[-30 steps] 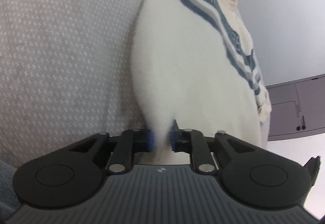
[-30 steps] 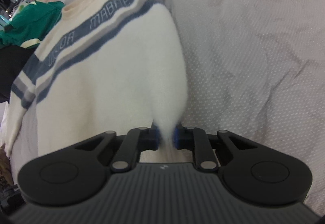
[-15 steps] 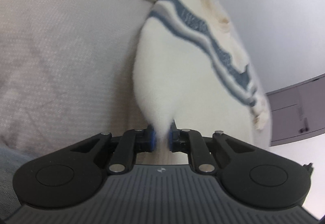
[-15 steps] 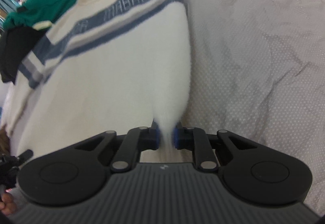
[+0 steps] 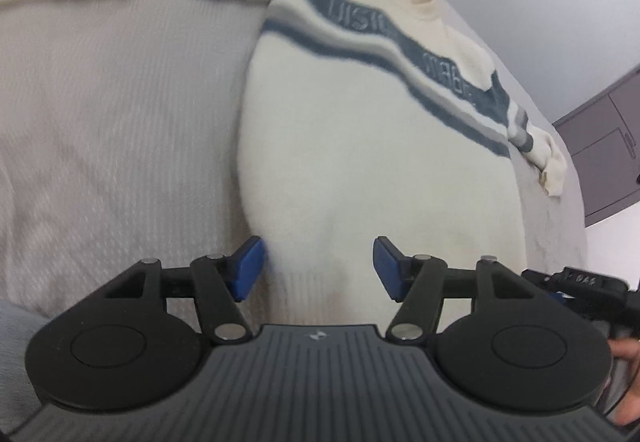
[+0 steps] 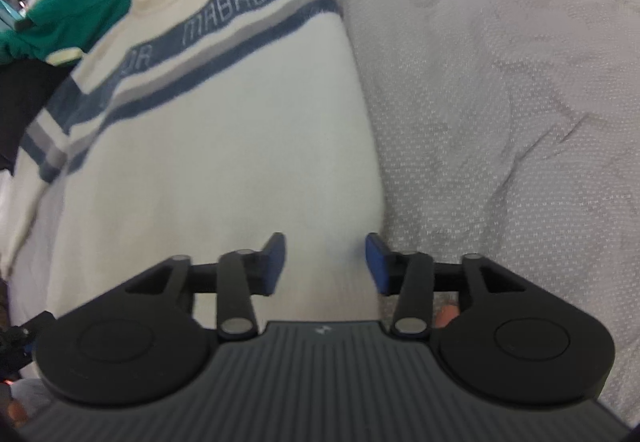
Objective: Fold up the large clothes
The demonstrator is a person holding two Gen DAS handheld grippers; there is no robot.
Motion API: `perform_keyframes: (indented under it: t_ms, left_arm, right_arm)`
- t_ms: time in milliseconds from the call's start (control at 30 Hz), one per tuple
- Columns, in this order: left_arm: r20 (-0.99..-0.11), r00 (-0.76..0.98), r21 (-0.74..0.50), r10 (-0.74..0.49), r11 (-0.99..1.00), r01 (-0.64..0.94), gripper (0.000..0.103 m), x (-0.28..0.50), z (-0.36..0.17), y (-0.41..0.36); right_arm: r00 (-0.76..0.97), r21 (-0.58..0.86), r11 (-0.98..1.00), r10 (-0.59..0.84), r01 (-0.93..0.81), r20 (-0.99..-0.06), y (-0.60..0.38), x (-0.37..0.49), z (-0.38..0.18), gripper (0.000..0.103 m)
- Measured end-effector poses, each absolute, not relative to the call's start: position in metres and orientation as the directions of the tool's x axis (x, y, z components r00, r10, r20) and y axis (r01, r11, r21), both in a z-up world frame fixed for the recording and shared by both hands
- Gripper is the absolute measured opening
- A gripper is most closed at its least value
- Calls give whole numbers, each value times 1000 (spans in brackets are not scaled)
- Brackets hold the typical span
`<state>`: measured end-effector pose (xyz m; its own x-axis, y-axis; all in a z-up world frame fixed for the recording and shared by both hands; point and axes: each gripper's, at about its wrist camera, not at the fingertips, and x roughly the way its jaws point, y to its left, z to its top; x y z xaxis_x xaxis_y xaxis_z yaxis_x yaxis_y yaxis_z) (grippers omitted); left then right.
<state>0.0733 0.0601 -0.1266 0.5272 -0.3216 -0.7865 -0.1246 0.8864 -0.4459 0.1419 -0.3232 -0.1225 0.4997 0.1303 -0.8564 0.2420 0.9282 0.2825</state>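
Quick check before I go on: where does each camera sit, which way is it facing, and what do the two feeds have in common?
Left wrist: behind the left gripper, angled down over the cream sweater hem on the grey bedspread; jaws opening, clear of the fabric; fingertips at right.
Right wrist: behind the right gripper, facing down the sweater's opposite hem corner; jaws opening.
Shared: sweater, bedspread, green garment.

Grey dotted bedspread (image 6: 500, 101); cream striped sweater (image 6: 224, 129) flat on it, green garment (image 6: 76, 13) beside.
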Motion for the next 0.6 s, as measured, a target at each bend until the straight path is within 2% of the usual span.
perform_keyframes:
  t_ms: [367, 600]
  left_arm:
    - [-688, 663, -396, -296, 918, -2, 67, 107, -81, 6]
    - [-639, 717, -311, -278, 946, 89, 67, 154, -95, -53]
  right_arm:
    - [654, 300, 933, 102, 197, -749, -352, 155, -87, 51]
    - [711, 235, 952, 26, 197, -703, -383, 194, -94, 51]
